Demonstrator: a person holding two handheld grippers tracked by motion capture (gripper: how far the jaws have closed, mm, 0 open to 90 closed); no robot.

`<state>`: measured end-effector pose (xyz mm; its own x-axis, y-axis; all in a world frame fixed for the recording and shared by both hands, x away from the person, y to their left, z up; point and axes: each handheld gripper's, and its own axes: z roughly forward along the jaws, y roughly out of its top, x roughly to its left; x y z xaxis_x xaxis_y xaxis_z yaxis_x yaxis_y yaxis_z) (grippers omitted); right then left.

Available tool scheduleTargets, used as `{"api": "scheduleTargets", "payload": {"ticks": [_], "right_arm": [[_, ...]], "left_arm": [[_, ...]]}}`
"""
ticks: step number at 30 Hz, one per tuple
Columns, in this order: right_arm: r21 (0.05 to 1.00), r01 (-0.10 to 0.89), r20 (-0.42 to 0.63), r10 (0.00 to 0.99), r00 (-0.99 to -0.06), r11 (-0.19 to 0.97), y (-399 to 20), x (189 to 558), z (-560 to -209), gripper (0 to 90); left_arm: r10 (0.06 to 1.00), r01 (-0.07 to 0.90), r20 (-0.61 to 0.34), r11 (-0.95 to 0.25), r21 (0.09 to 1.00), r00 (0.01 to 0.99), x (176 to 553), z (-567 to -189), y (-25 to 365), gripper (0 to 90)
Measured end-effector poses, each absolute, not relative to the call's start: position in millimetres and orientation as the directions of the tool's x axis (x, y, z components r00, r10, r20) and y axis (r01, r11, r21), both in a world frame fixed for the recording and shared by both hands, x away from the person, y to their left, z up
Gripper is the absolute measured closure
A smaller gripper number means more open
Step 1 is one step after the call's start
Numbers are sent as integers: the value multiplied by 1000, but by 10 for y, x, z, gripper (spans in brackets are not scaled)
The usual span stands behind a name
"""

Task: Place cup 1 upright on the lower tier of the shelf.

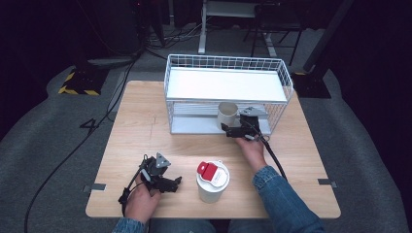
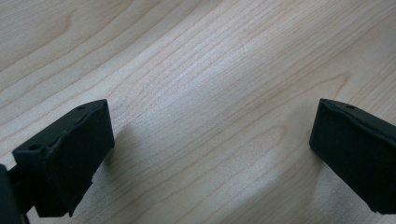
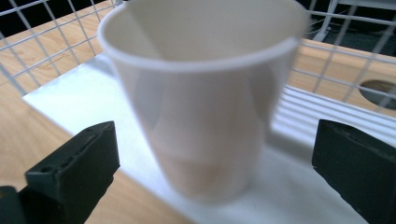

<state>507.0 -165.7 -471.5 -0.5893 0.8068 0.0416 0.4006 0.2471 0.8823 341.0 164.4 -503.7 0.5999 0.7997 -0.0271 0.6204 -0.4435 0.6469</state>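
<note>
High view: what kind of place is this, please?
Probably a lab or studio set up for recording, not a home: a wooden table on grey carpet, cables across the floor, hazard-striped tape, dark surroundings.

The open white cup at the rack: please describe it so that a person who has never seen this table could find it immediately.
Start at the white wire rack at the far side of the wooden table. On its lower shelf, at the front edge, stands the open white cup, upright between the open jaws of the right gripper. Unlike the lidded white cup with a red tab nearer the person, it has no lid.
</note>
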Motion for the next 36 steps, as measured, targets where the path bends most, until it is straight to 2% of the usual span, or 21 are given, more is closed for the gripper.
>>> {"api": "scheduleTargets", "payload": {"ticks": [3,6,10,13,18,24,28,31,36], "right_arm": [[882,398,38,804,-593,252,-1776,4967,-4684,12],[880,401,34,808,-588,254,-1935,4846,-4613,12],[878,397,22,807,-590,266,-2138,4702,-4505,12],[879,386,3,806,-592,280,-2279,4609,-4437,12],[875,386,-4,802,-597,292,-2523,4448,-4349,12],[870,394,-5,805,-593,296,-2800,4276,-4318,11],[856,414,-1,804,-595,308,-2942,4196,-4310,11],[856,417,1,806,-591,305,-3033,4127,-4305,11],[848,431,-1,813,-582,309,-3168,4007,-4343,11]], "left_arm": [[805,632,-25,-446,634,593,3414,-5023,1628,4],[807,659,-64,-430,617,587,3437,-4984,1620,8],[778,620,-47,-461,635,627,3438,-4959,1624,171],[773,603,-41,-460,652,634,3427,-4935,1615,160],[752,528,-52,-410,744,657,3373,-4818,1659,156],[743,607,-185,-348,714,643,3415,-4857,1686,147],[731,597,-189,-348,723,656,3415,-4839,1684,147],[736,610,-229,-300,734,637,3418,-4812,1723,145],[741,584,-215,-280,762,636,3402,-4777,1807,151]]}}
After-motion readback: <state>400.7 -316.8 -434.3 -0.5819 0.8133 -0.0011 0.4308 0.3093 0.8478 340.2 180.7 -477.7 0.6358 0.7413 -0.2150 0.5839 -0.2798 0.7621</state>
